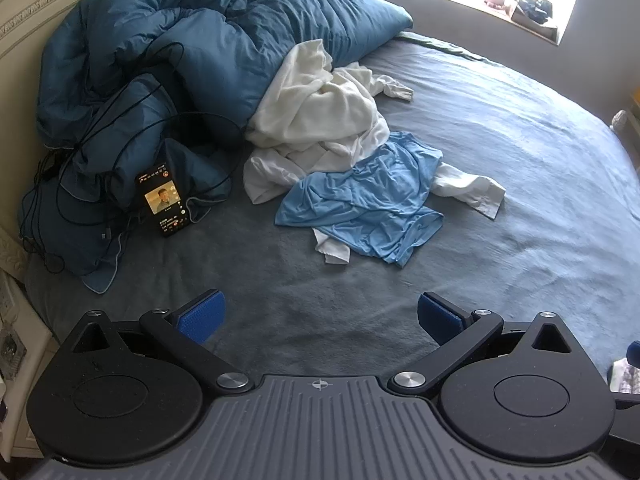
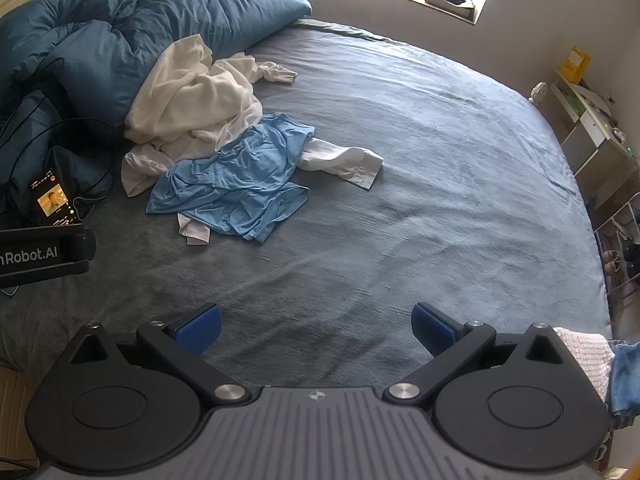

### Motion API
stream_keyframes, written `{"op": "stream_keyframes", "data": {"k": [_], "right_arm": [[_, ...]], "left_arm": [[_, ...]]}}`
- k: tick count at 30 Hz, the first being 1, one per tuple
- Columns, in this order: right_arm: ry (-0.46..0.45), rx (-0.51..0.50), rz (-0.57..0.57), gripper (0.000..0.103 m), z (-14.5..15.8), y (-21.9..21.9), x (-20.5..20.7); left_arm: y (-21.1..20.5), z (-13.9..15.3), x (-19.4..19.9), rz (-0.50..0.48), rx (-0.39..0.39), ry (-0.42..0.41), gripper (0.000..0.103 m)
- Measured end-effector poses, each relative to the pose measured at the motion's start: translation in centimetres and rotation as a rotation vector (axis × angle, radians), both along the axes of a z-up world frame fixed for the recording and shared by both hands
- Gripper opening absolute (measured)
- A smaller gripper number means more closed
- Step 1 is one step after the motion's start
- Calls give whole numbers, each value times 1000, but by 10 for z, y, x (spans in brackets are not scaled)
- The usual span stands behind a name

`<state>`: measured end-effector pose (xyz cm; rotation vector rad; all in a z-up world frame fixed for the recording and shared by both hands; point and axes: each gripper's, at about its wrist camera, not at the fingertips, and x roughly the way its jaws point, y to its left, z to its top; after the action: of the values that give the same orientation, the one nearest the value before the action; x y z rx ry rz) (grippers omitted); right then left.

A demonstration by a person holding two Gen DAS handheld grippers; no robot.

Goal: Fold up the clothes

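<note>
Clothes lie heaped on the bed, well beyond both grippers' wide-spread, empty fingers.

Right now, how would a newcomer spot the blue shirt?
Start at the bunched duvet at the head of the bed. A clothes heap spills from it; the blue shirt lies nearest, crumpled over white garments, the only light-blue piece.

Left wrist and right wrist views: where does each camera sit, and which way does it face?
Left wrist: on the left gripper, low above the bed, facing the clothes pile; its open fingers show.
Right wrist: on the right gripper, further right, facing likewise; its open fingers and the left gripper's body at the left edge show.
Shared: blue shirt, white clothes, duvet, phone.
</note>
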<state>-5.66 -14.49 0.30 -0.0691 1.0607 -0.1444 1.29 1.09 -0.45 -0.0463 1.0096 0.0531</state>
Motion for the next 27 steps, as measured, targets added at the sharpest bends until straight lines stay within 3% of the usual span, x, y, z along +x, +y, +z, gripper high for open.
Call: {"op": "stream_keyframes", "data": {"k": [9,17,23,27], "right_arm": [[8,3,-3,103,-3,0,4],[21,38,-3,103,-10,-7,16],[-18,56,39,103,-17,-9,39],[-33,80,53,103,-35,-17,63]], "left_arm": [[3,-4,5,-1,-8,10,103],[4,-18,36,-14,-13,-4,103],[6,-29,60,-23,-17,-15,103],[6,-54,86,-56,9,-25,103]]}}
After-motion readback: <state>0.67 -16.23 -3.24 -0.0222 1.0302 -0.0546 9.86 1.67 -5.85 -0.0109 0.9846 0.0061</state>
